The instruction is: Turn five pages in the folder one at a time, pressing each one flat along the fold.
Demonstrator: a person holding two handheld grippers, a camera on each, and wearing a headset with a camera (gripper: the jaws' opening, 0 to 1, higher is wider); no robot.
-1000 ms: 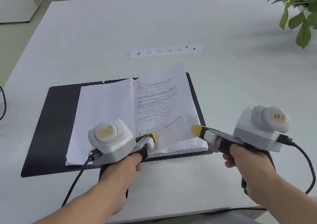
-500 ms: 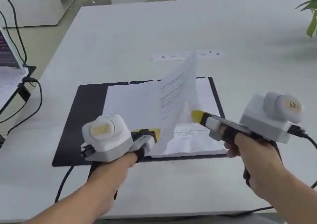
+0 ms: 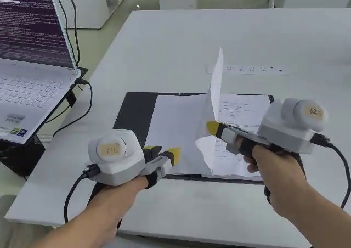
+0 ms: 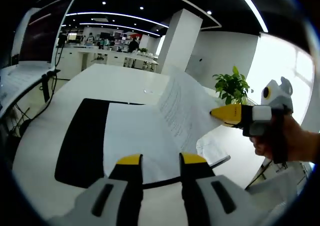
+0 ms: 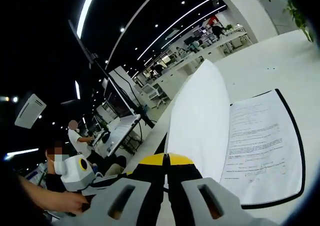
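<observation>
Right now the right gripper (image 3: pixel 214 129) is clamped on the lower edge of one page (image 3: pixel 216 89), holding it upright roughly over the fold of the open black folder (image 3: pixel 131 113). The folder lies flat on the white bench (image 3: pixel 164 45). The left gripper (image 3: pixel 164 153) hovers at the folder's near edge, jaws apart, holding nothing. A laptop (image 3: pixel 27 67) sits on the left and a power strip (image 3: pixel 247 69) lies beyond the folder.

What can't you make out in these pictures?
Head view: print on the right-hand page is too small to read.
Head view: the laptop is cut off by the left edge.
Head view: the right hand hides the near right corner of the folder.
Right gripper view: the lifted page hides the fold.
</observation>
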